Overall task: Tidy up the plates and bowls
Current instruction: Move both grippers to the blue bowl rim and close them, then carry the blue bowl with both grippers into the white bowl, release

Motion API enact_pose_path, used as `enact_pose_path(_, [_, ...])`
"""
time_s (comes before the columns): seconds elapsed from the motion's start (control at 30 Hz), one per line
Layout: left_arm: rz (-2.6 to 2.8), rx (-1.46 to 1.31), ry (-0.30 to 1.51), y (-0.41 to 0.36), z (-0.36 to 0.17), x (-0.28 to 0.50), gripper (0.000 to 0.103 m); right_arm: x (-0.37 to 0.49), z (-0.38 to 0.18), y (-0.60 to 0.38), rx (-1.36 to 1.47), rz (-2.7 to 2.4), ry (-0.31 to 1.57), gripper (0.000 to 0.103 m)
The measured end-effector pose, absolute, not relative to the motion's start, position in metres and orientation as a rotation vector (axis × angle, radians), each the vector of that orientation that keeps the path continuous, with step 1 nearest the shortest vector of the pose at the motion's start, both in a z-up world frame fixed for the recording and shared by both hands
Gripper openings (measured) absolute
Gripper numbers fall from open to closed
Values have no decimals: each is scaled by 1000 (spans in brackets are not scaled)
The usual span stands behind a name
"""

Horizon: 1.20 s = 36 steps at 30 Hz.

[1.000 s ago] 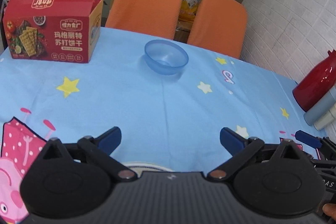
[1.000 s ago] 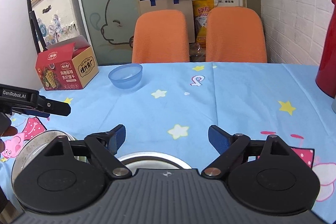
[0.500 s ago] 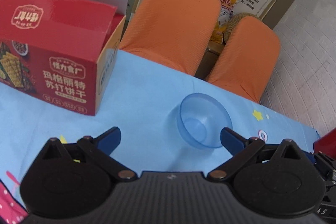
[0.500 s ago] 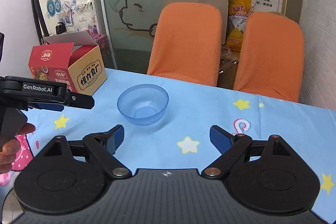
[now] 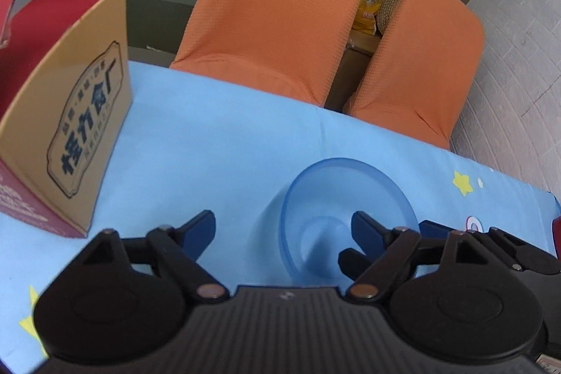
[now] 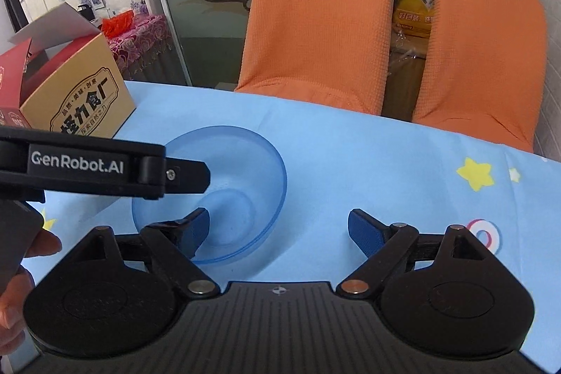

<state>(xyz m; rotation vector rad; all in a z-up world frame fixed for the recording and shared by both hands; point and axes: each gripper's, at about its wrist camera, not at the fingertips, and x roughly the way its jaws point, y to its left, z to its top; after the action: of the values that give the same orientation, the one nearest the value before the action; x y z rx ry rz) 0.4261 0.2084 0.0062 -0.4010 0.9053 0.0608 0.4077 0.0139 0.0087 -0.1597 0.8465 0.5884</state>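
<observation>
A translucent blue bowl [image 5: 345, 195] stands upright on the blue star-print tablecloth [image 5: 217, 146], near the far edge. My left gripper [image 5: 282, 230] is open, its right finger over the bowl's inside and its left finger outside the near-left rim. In the right wrist view the bowl [image 6: 238, 170] sits ahead and left. My right gripper [image 6: 278, 228] is open, its left finger over the bowl's inside, its right finger outside on the cloth. The left gripper [image 6: 182, 177] reaches over the bowl's left rim there.
A red and tan cracker box [image 5: 80, 128] with an open flap stands left of the bowl, also in the right wrist view [image 6: 80, 107]. Two orange chairs [image 5: 280, 9] [image 5: 424, 58] stand just beyond the table's far edge. A brick wall [image 5: 519, 58] is on the right.
Both grippers have moved forward to the blue bowl, which now lies close under their fingers. The metal plates seen near the front edge have left view. Both grippers stayed open.
</observation>
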Motion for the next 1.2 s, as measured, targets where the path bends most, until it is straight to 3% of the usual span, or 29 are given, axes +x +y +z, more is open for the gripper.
enact_pose_path(0.17, [54, -385, 907, 205, 0, 427, 68, 410, 8, 21, -167, 610, 852, 103])
enact_pose_path(0.2, [57, -378, 901, 205, 0, 428, 60, 410, 7, 23, -171, 615, 855, 102])
enact_pose_path(0.3, [48, -347, 904, 202, -1, 426, 30, 405, 6, 27, -213, 614, 828, 74])
enact_pose_path(0.37, [38, -341, 907, 200, -2, 424, 25, 405, 8, 27, -197, 634, 837, 66])
enact_pose_path(0.43, [44, -336, 906, 197, 0, 419, 25, 403, 9, 28, -191, 648, 844, 61])
enact_pose_path(0.77, [13, -333, 852, 172, 39, 366, 25, 363, 42, 12, -227, 632, 779, 62])
enact_pose_path(1.2, [-82, -274, 742, 85, 105, 244, 25, 247, 102, -57, -227, 553, 647, 66])
